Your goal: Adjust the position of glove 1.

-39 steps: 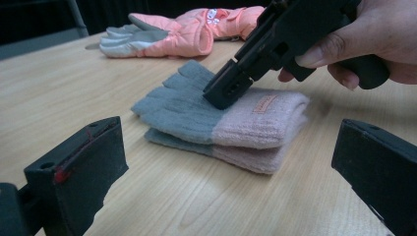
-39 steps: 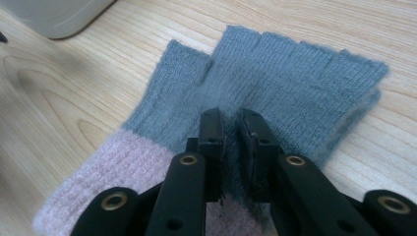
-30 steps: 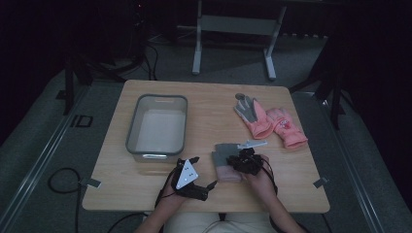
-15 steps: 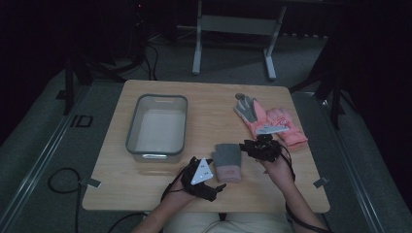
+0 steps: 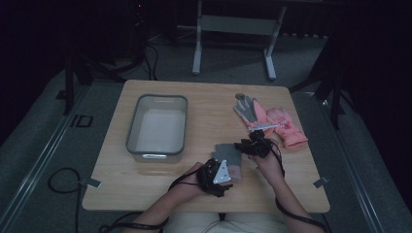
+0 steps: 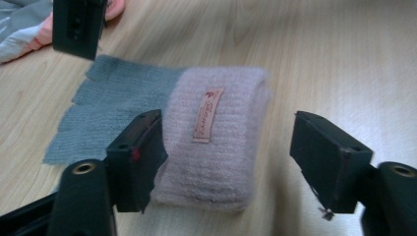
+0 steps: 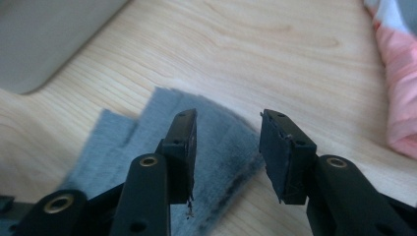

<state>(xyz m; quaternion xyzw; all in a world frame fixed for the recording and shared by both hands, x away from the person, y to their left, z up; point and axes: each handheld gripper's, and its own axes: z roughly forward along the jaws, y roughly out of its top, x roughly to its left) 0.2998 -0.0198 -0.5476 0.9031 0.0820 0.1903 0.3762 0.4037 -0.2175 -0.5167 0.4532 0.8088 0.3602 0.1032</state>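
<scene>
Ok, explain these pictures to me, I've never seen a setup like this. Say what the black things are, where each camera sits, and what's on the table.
There is no robot: a person sits at a wooden table and holds a hand tool with two black jaws in each hand. The high view looks down from above, showing the left gripper and the right gripper. The other two pictures come from small cameras riding on those tools, looking along their jaws. On the table lie a grey bin, a pair of pink gloves, and a grey glove with a fuzzy cuff. Both tools are open, and neither holds anything. The left one's jaws stand either side of the cuff; the right one hovers over the glove's fingers.
</scene>
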